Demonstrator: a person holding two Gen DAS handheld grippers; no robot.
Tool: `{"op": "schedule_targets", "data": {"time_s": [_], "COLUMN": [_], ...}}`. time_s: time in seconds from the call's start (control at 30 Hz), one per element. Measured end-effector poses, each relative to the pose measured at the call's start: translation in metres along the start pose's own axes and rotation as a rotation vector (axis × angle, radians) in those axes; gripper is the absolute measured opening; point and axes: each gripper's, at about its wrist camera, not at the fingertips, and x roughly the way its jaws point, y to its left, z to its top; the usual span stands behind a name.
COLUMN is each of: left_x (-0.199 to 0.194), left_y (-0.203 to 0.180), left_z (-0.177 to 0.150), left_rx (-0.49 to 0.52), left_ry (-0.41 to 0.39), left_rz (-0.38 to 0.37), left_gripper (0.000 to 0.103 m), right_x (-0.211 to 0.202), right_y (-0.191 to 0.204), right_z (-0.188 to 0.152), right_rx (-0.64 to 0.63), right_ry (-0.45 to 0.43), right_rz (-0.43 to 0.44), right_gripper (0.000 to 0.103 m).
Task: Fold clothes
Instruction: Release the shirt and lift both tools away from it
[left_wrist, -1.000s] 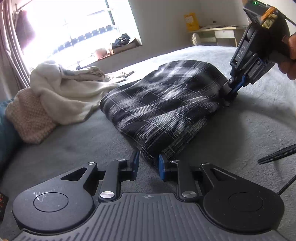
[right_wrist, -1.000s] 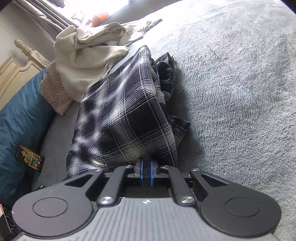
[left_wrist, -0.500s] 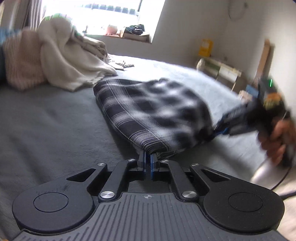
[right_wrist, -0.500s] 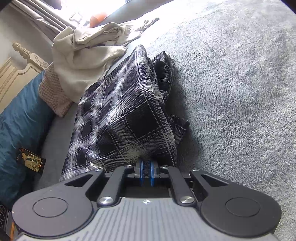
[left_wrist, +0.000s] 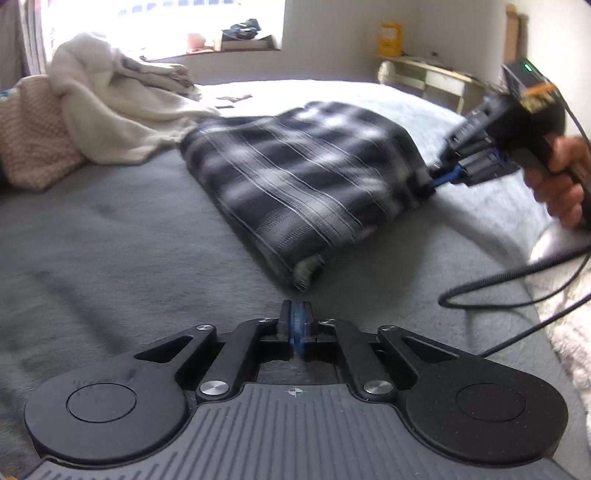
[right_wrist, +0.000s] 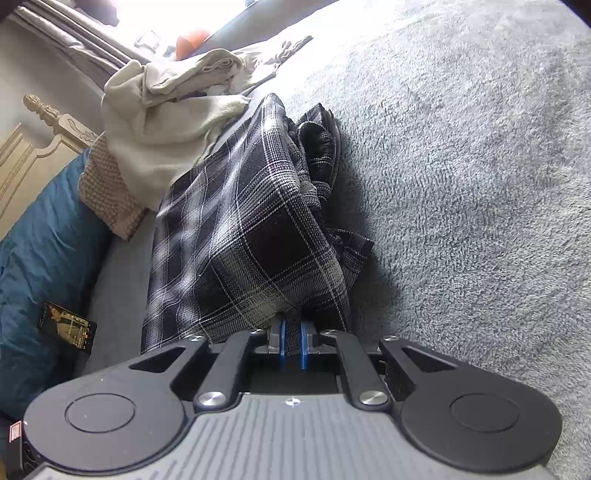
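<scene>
A black-and-white plaid garment (left_wrist: 295, 177) lies folded into a thick bundle on the grey bed cover (left_wrist: 110, 240). My left gripper (left_wrist: 296, 314) is shut with nothing between its blue pads. It hovers just short of the garment's near corner, not touching it. My right gripper (left_wrist: 430, 182), held by a hand at the right, is shut on the garment's far right edge. In the right wrist view the plaid garment (right_wrist: 251, 229) bunches up straight ahead, and the right gripper (right_wrist: 290, 328) pinches its cloth between the blue pads.
A cream heap of clothes (left_wrist: 110, 110) and a beige knit piece (left_wrist: 33, 136) lie at the back left. A black cable (left_wrist: 517, 277) trails over the bed at the right. A teal pillow (right_wrist: 37, 258), a small dark card (right_wrist: 66, 326) and a headboard (right_wrist: 22, 155) sit at the left.
The left gripper's jaws went from open to shut, and it rolled and drew back a little from the garment's corner, holding nothing. The right gripper kept its grip in place.
</scene>
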Motion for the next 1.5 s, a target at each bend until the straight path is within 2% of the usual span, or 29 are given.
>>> {"op": "schedule_targets", "data": {"time_s": [0.1,0.17,0.23,0.37,0.43,0.53,0.63,0.67,0.7,0.77,0.83,0.93,1.0,1.1,1.2,1.27,1.37,1.43,1.5], "left_x": [-0.009,-0.012,-0.012,0.0,0.012,0.03,0.053,0.062,0.067,0.068,0.068,0.067,0.067,0.069,0.071,0.071,0.07,0.07,0.071], "left_y": [0.014,0.022,0.028,0.026,0.016,-0.001,-0.012,-0.014,-0.015,-0.014,-0.009,-0.003,-0.003,-0.005,-0.004,-0.002,-0.002,-0.002,-0.002], "left_z": [0.006,0.012,0.02,0.041,0.053,0.059,0.057,0.053,0.05,0.047,0.046,0.044,0.042,0.041,0.042,0.041,0.039,0.037,0.036], "left_rx": [-0.063,-0.093,-0.13,-0.163,-0.14,-0.092,-0.07,-0.074,-0.079,-0.096,-0.132,-0.18,-0.187,-0.189,-0.211,-0.228,-0.239,-0.24,-0.243], "left_ry": [-0.027,-0.049,-0.078,-0.138,-0.163,-0.186,-0.144,-0.117,-0.107,-0.124,-0.13,-0.14,-0.15,-0.159,-0.163,-0.167,-0.172,-0.182,-0.192], "left_rz": [0.067,0.127,0.151,0.108,0.075,0.041,0.04,0.048,0.05,0.047,0.031,0.013,0.011,0.016,0.007,-0.005,-0.011,-0.012,-0.011], "left_gripper": [0.011,0.012,0.013,0.018,0.019,0.02,0.02,0.02,0.021,0.021,0.021,0.021,0.021,0.022,0.022,0.023,0.023,0.023,0.023], "right_x": [-0.012,-0.025,-0.04,-0.049,-0.045,-0.019,0.01,0.021,0.026,0.033,0.03,0.022,0.013,0.022,0.049,0.075,0.076,0.07,0.065], "right_y": [0.003,0.013,0.028,0.072,0.095,0.121,0.114,0.106,0.098,0.081,0.078,0.091,0.106,0.124,0.125,0.1,0.081,0.092,0.105], "right_z": [0.0,-0.002,-0.006,-0.006,-0.003,0.0,0.004,0.005,0.008,0.016,0.019,0.025,0.033,0.05,0.064,0.072,0.074,0.079,0.085], "right_rx": [-0.013,-0.062,-0.151,-0.411,-0.552,-0.743,-0.797,-0.788,-0.749,-0.659,-0.628,-0.629,-0.649,-0.694,-0.723,-0.683,-0.608,-0.611,-0.617], "right_ry": [-0.015,-0.03,-0.077,-0.168,-0.198,-0.179,-0.133,-0.114,-0.105,-0.092,-0.085,-0.068,-0.108,-0.159,-0.179,-0.142,-0.143,-0.132,-0.151], "right_rz": [-0.035,-0.127,-0.184,-0.206,-0.211,-0.275,-0.354,-0.392,-0.393,-0.377,-0.38,-0.409,-0.389,-0.38,-0.408,-0.466,-0.457,-0.483,-0.471], "right_gripper": [0.009,0.009,0.009,0.01,0.009,0.009,0.009,0.009,0.008,0.007,0.007,0.008,0.008,0.008,0.008,0.007,0.007,0.008,0.008]}}
